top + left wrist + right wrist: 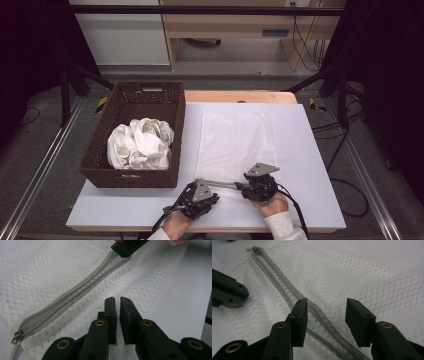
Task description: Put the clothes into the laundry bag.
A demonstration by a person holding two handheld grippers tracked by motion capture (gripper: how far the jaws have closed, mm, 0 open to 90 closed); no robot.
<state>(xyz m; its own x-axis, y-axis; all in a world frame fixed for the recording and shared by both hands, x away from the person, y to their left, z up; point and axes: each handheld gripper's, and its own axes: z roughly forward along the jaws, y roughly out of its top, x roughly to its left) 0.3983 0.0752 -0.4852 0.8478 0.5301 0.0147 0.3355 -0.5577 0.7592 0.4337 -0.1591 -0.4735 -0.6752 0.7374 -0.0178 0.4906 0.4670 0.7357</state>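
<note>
A white mesh laundry bag point(235, 135) lies flat on the white table point(310, 170). Its grey zipper point(75, 292) runs along the near edge, with the two tapes parted and the metal pull point(17, 336) at the left end. My left gripper point(207, 196) hovers at the bag's near left corner. Its jaws point(117, 300) are shut to a thin slit over the mesh, and nothing shows between them. My right gripper point(245, 187) is open, and its jaws point(328, 303) straddle the zipper point(279, 287). The pull point(255, 248) lies far from it.
A dark woven basket point(145, 92) stands at the table's left and holds crumpled white cloths point(140, 142). The table's near edge runs just under both hands. Bare white surface lies to the right of the bag.
</note>
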